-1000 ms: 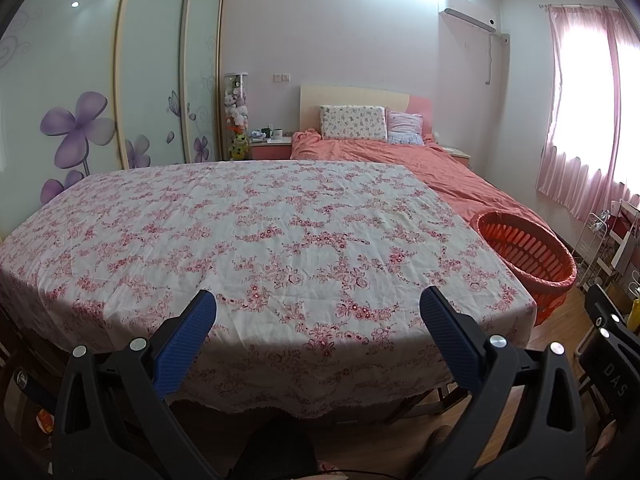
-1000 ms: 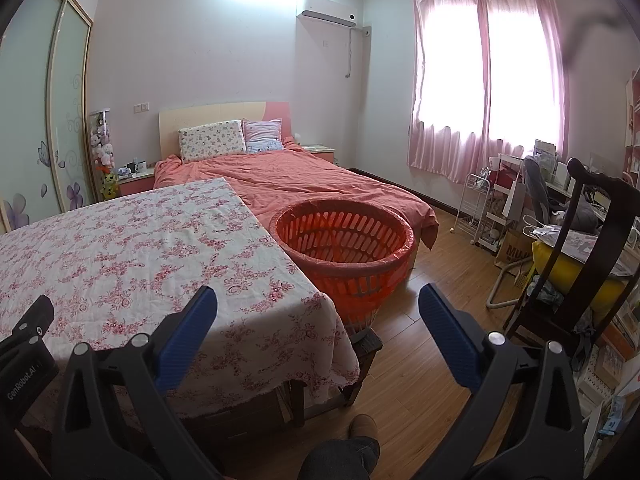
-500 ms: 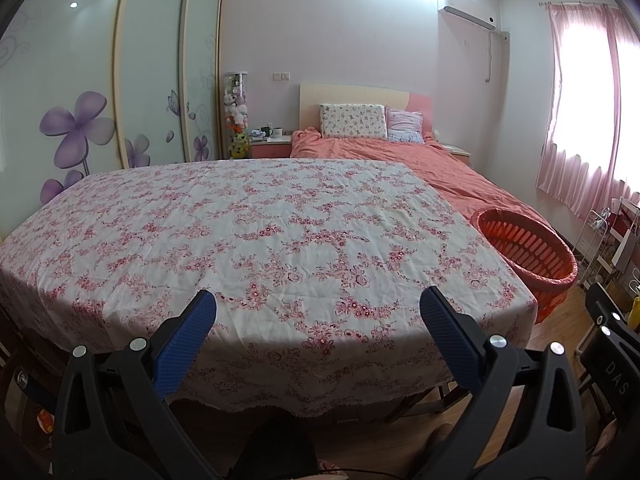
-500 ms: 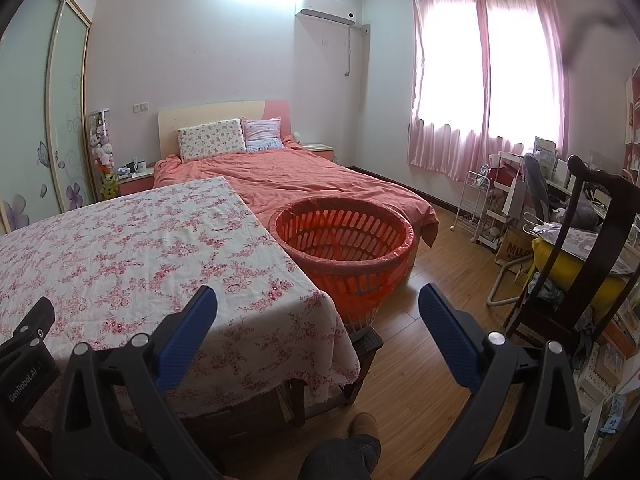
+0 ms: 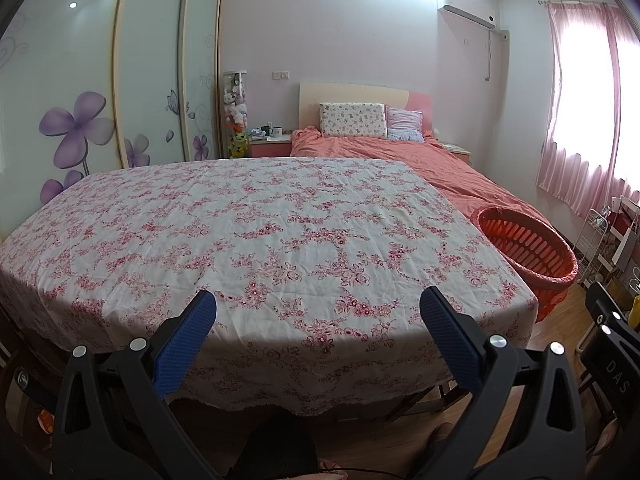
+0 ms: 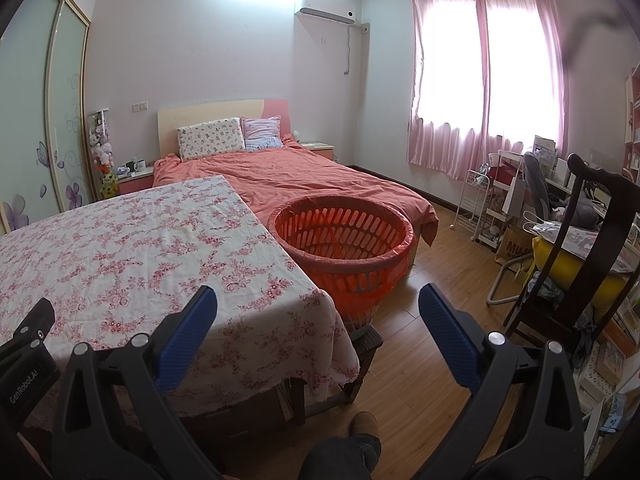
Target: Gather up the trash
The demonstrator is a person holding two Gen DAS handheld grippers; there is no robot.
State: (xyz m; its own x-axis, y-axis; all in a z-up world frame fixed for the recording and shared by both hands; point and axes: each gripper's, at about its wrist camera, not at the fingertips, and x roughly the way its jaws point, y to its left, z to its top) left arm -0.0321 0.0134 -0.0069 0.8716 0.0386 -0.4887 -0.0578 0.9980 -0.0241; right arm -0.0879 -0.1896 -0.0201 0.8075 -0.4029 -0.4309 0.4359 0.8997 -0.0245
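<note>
An orange slatted basket (image 6: 344,240) lined with a red bag stands on a stool just right of the table's right end; it also shows in the left wrist view (image 5: 528,248). A table with a pink floral cloth (image 5: 260,232) fills the left wrist view and shows at left in the right wrist view (image 6: 120,256). I see no trash on the cloth. My left gripper (image 5: 318,322) is open and empty above the table's near edge. My right gripper (image 6: 318,320) is open and empty over the table's right corner, short of the basket.
A bed with an orange cover (image 6: 304,180) lies behind the table and basket. A dark wooden chair (image 6: 576,248) with a yellow cushion and cluttered shelves stand at right. A wardrobe with flower doors (image 5: 100,92) is at left. Wooden floor (image 6: 432,352) lies below.
Both views have shifted only very slightly; the grippers stay open and empty and nothing on the table has moved.
</note>
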